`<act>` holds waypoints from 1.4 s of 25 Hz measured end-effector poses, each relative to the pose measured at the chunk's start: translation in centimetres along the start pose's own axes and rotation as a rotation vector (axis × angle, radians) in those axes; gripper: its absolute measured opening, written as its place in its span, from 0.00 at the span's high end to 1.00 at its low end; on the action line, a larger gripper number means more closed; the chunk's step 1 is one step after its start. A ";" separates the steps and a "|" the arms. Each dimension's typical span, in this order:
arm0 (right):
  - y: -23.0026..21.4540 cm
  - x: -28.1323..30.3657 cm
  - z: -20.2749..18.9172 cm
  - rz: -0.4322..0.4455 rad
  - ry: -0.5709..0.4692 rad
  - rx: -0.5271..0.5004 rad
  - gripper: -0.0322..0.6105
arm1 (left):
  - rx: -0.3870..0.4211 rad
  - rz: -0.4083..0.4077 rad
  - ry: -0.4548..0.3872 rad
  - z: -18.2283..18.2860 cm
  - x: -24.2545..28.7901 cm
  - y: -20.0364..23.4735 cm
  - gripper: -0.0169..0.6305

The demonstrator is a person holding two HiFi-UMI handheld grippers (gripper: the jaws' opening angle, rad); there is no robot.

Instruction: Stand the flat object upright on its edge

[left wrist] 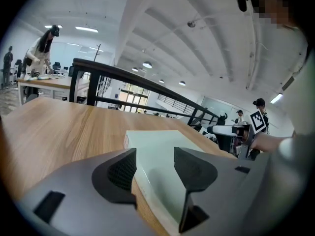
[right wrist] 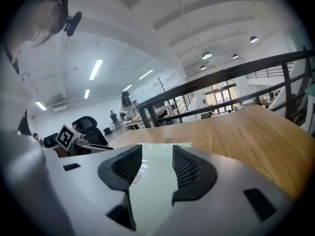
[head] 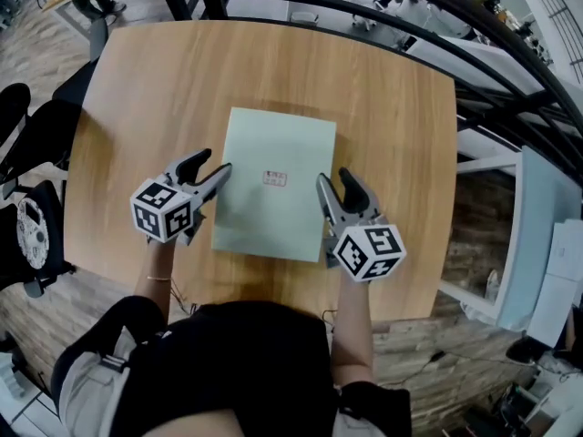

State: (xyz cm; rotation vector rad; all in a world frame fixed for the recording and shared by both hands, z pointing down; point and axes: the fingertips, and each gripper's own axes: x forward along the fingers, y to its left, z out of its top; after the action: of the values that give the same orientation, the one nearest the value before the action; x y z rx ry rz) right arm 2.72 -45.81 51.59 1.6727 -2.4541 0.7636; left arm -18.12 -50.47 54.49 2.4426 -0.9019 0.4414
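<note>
Flat object (head: 264,217) lies between left gripper (head: 216,162) and right gripper (head: 332,177) (jaws apart).

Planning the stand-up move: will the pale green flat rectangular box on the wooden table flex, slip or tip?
The pale green flat rectangular box probably stays stiff: straight edges, a side wall with some thickness. On edge it likely tips easily, thin against its broad face. Its glossy-looking top might slip in the open left gripper and right gripper.
</note>
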 end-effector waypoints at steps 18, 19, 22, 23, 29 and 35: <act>-3.5 4.0 -5.3 -0.002 0.200 0.110 0.56 | -0.092 -0.021 0.139 -2.7 4.2 2.1 0.53; -3.7 4.2 -5.5 -0.003 0.208 0.113 0.55 | -0.102 -0.026 0.141 -2.7 4.3 2.2 0.52; -4.5 4.8 -6.2 -0.014 0.236 0.116 0.55 | -0.146 -0.044 0.141 -2.8 5.0 2.1 0.52; -4.7 4.6 -6.3 -0.014 0.243 0.120 0.55 | -0.157 -0.049 0.142 -2.8 5.1 1.8 0.52; -3.8 4.4 -7.0 0.005 0.252 0.151 0.55 | -0.173 -0.060 0.149 -3.1 4.7 1.2 0.52; -3.3 4.6 -7.0 0.002 0.275 0.119 0.55 | -0.193 -0.035 0.151 -3.3 4.7 1.2 0.52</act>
State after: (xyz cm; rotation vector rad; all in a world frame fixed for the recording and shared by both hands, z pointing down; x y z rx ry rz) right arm 2.29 -47.62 60.38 1.4841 -2.2614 1.0791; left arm -15.91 -51.82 59.69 2.2143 -0.7988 0.4953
